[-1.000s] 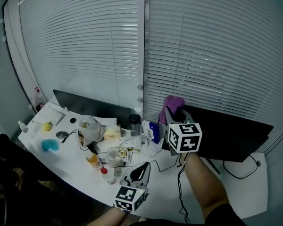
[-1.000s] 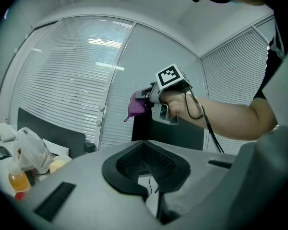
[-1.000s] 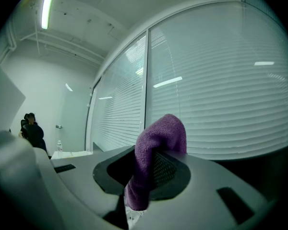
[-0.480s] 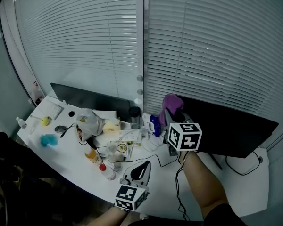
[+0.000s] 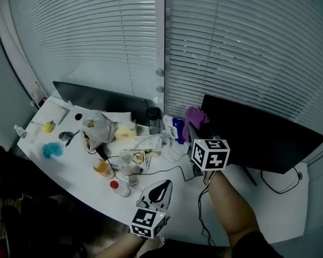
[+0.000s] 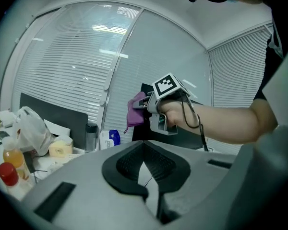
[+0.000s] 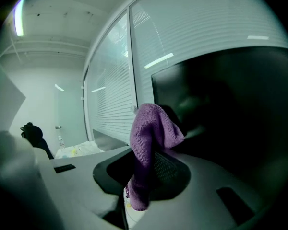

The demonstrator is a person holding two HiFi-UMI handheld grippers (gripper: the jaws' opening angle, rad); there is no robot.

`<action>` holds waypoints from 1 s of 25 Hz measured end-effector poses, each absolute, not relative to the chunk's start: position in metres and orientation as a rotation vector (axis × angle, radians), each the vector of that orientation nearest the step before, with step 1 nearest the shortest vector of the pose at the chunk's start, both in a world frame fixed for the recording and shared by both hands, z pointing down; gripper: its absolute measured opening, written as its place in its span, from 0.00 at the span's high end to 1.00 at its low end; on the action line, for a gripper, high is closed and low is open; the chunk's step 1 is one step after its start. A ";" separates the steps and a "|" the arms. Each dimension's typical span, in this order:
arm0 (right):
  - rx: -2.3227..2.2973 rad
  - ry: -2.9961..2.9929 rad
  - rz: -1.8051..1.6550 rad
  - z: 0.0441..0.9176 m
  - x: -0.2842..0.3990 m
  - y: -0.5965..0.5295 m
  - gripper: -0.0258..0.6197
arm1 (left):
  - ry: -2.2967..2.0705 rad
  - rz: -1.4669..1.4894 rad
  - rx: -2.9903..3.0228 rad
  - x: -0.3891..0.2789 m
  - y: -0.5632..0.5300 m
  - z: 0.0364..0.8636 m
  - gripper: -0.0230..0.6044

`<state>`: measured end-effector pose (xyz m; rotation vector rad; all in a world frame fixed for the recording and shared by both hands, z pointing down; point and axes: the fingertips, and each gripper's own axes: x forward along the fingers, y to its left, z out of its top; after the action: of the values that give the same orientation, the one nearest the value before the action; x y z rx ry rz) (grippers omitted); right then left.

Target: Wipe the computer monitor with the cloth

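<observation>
The black computer monitor (image 5: 264, 136) stands at the right of the white desk (image 5: 70, 179), and it fills the right side of the right gripper view (image 7: 230, 104). My right gripper (image 5: 197, 124) is shut on a purple cloth (image 5: 194, 116) and holds it up at the monitor's left edge. In the right gripper view the cloth (image 7: 151, 128) hangs bunched over the jaws of my right gripper (image 7: 151, 150). My left gripper (image 5: 165, 184) sits low over the desk's front, shut and empty. The left gripper view shows the left gripper (image 6: 145, 145) pointing toward the raised cloth (image 6: 136, 110).
A second dark monitor (image 5: 99, 97) stands at the back left. Clutter covers the desk's middle: a plastic bag (image 5: 94, 130), an orange bottle (image 5: 101, 168), a red-capped bottle (image 5: 118, 188), a dark-lidded jar (image 5: 153, 120) and a blue fluffy thing (image 5: 51, 150). A black cable (image 5: 203, 211) trails from my right hand. Window blinds are behind.
The right gripper with the cloth has come up against the monitor's left edge, and the monitor now looks larger. The left gripper has barely moved.
</observation>
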<state>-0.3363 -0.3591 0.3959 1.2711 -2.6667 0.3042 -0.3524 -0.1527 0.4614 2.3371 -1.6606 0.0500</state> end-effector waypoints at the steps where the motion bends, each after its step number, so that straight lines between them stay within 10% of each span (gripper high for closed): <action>1: 1.268 -2.659 0.315 0.402 -0.336 -0.360 0.84 | -1.656 0.056 2.332 -0.352 -0.153 0.464 0.95; 25: 1.211 -2.440 0.581 0.570 -0.320 -0.340 0.84 | -1.594 0.159 2.226 -0.349 -0.145 0.529 0.95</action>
<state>-0.3203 -0.3400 0.5704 1.2108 -2.4401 0.5811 -0.3486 -0.1451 0.5292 2.2261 -1.5939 0.1591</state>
